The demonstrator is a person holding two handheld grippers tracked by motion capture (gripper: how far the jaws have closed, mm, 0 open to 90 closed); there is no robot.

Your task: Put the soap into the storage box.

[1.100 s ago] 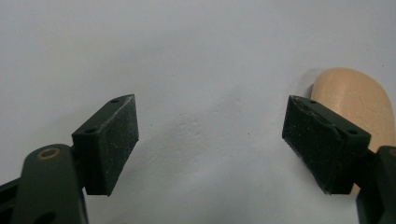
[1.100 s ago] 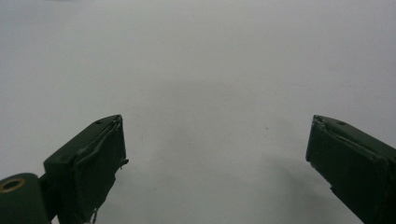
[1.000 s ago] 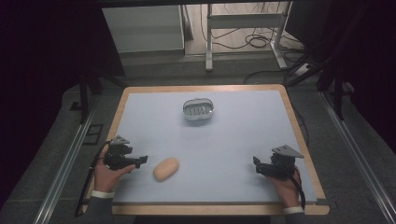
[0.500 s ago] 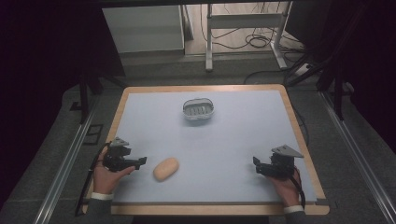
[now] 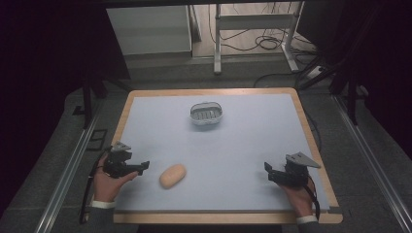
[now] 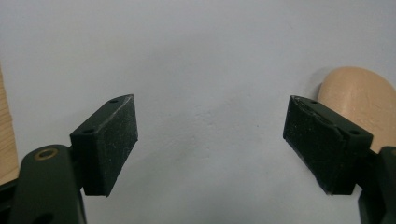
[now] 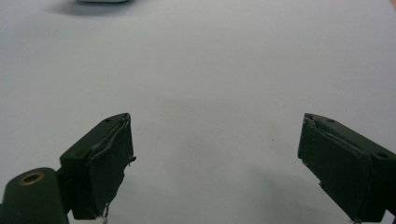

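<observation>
A tan oval soap-like bar (image 5: 172, 175) lies on the pale blue table mat (image 5: 243, 145) near the front left. My left gripper (image 5: 142, 166) is just left of it, open, jaws wide apart and empty; in the left gripper view the tan bar (image 6: 359, 100) sits behind the right jaw. A white slotted dish (image 5: 206, 114) stands at the back middle of the mat. My right gripper (image 5: 268, 171) rests near the front right, open with nothing between its jaws (image 7: 215, 158).
The mat lies on a wooden table whose edge (image 5: 124, 111) frames it. Metal rails (image 5: 68, 170) run along both sides, and a metal stand with cables (image 5: 252, 29) is beyond the far edge. The dish's rim (image 7: 100, 1) peeks in at the top of the right gripper view.
The left gripper has shifted slightly toward the tan bar. The right gripper has barely moved.
</observation>
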